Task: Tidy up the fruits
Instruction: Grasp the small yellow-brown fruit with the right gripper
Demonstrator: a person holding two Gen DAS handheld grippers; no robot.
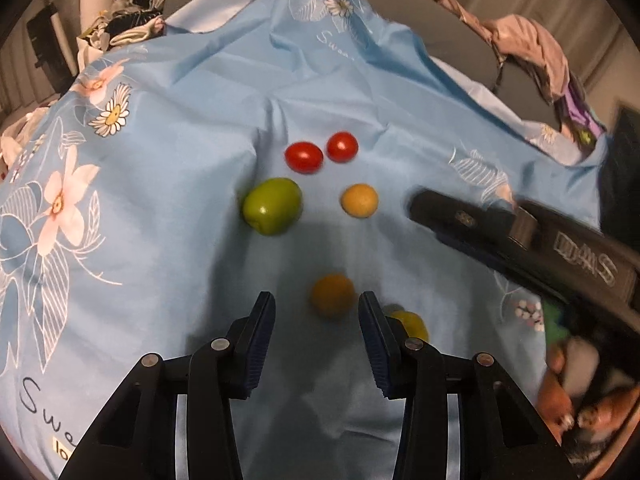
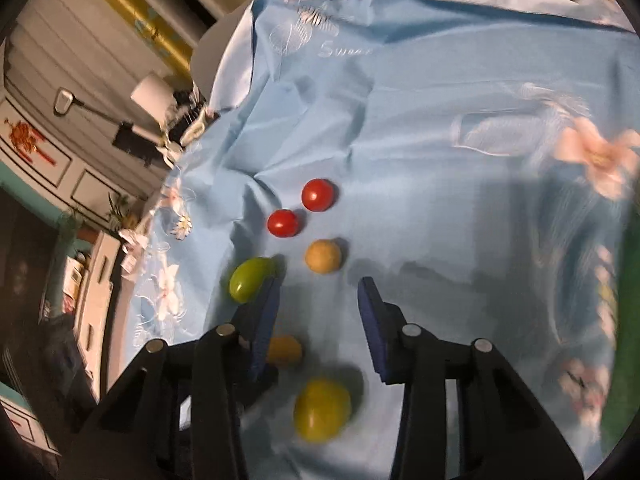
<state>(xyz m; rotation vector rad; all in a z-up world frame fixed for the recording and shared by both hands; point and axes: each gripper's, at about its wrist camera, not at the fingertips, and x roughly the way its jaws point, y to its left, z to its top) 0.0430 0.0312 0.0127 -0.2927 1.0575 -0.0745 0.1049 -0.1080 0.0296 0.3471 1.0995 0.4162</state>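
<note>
Several small fruits lie on a light blue floral cloth [image 1: 168, 208]. Two red tomatoes [image 1: 304, 157] [image 1: 342, 147] lie side by side at the back. A green fruit [image 1: 273, 206] lies left of a round orange fruit [image 1: 359, 200]. My left gripper [image 1: 317, 300] is open, with a second orange fruit [image 1: 333, 295] between its fingertips. A yellow-green fruit [image 1: 410, 323] is half hidden behind its right finger. My right gripper [image 2: 318, 290] is open and empty above the cloth; the yellow-green fruit [image 2: 322, 409] lies below its fingers. It also shows in the left wrist view [image 1: 520, 232].
The cloth [image 2: 460, 168] is wrinkled and drapes over a raised surface. Piled clothes [image 1: 536, 44] lie at the back right and a heap of fabric [image 1: 128, 28] at the back left. A lamp [image 2: 68, 102] and cabinets stand off to the left.
</note>
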